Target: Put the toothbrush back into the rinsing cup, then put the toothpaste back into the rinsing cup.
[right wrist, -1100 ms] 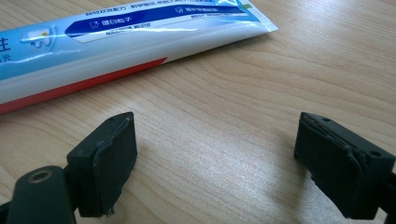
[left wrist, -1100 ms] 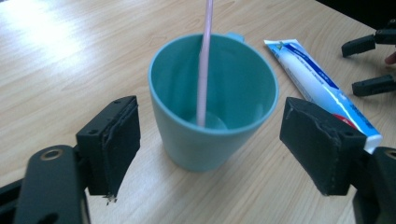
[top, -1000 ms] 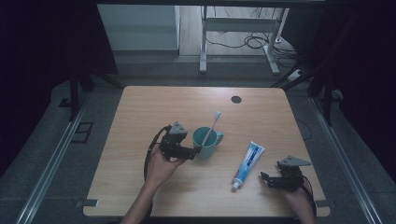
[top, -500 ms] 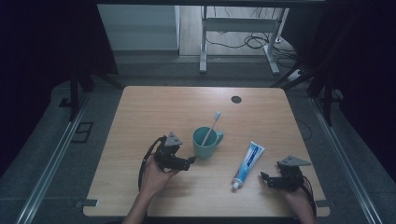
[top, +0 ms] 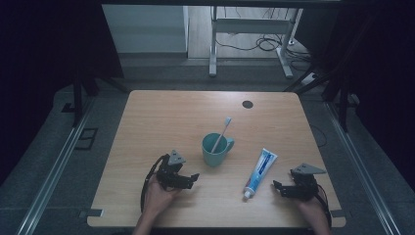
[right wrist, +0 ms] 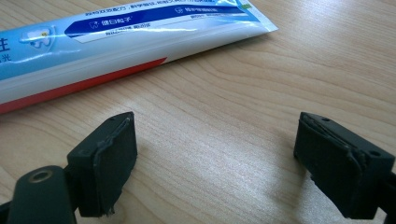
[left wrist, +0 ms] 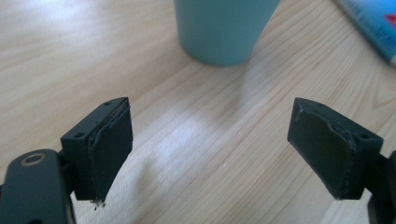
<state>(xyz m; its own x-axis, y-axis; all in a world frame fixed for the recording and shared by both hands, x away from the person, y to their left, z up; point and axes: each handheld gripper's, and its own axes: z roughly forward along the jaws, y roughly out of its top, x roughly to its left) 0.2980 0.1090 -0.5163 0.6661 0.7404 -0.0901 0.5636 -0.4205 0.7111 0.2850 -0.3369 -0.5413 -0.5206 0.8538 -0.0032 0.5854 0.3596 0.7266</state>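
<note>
Down on the wooden table point(top: 161, 117), a teal mug point(top: 216, 150) stands upright near the middle with a toothbrush point(top: 221, 133) leaning in it, head up. Just right of the mug, a toothpaste tube point(top: 260, 172) lies flat, cap toward the near edge. The left gripper point(top: 192, 177) sits low over the table near the mug's left front, held in a hand point(top: 157, 195); its jaws stand wide apart with only bare wood between them, the mug's base ahead. The right gripper point(top: 276, 186) rests near the front right corner, jaws likewise spread and empty, close beside the tube's capped end without touching it.
</note>
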